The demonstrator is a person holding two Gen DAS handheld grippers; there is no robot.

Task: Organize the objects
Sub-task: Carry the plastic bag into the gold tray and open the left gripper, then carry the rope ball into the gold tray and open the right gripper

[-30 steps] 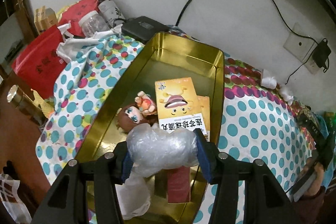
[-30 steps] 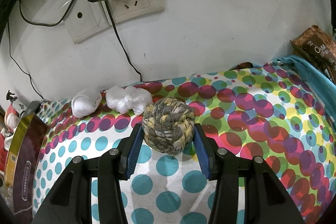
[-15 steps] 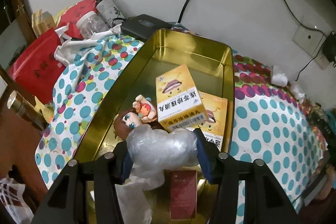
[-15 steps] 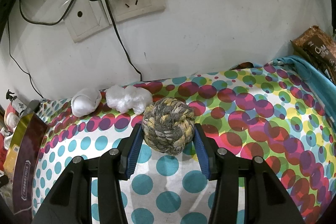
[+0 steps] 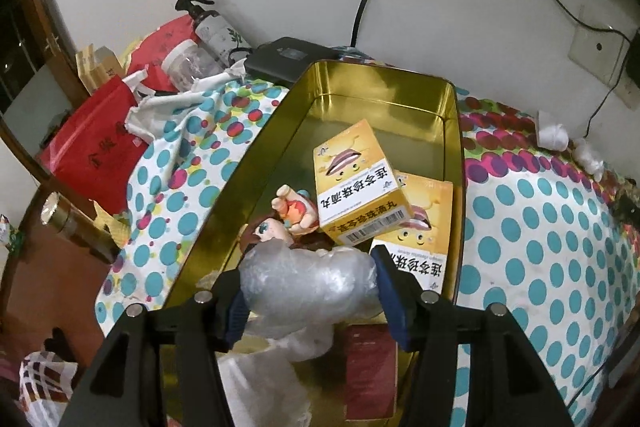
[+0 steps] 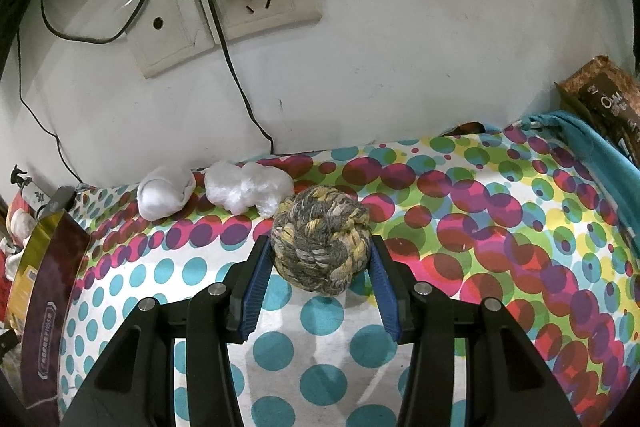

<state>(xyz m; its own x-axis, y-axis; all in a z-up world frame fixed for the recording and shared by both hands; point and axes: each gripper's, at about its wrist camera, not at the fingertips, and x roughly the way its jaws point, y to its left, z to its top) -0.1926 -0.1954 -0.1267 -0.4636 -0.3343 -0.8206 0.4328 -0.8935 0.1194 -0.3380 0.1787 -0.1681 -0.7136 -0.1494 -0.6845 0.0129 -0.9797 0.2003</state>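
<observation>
Left gripper (image 5: pixel 308 283) jaws, just opening, barely pinch crumpled clear plastic wad (image 5: pixel 308 283) over gold metal tin (image 5: pixel 372 87)'s near end; open fully, lift straight. Right gripper (image 6: pixel 320 267) jaws clamp braided rope ball (image 6: pixel 320 239) mid-bench.

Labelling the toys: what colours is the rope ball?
Grey and yellow braided strands, with some off-white. The rope ball shows best in the right wrist view.

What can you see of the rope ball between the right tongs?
The rope ball is a round knot of thick braided cord, grey and yellow with some pale strands, and looks like cotton. It sits whole between the right tongs, with a blue pad at each side of it. Under it lies the dotted cloth. A crumpled plastic wad lies just behind it.
</observation>
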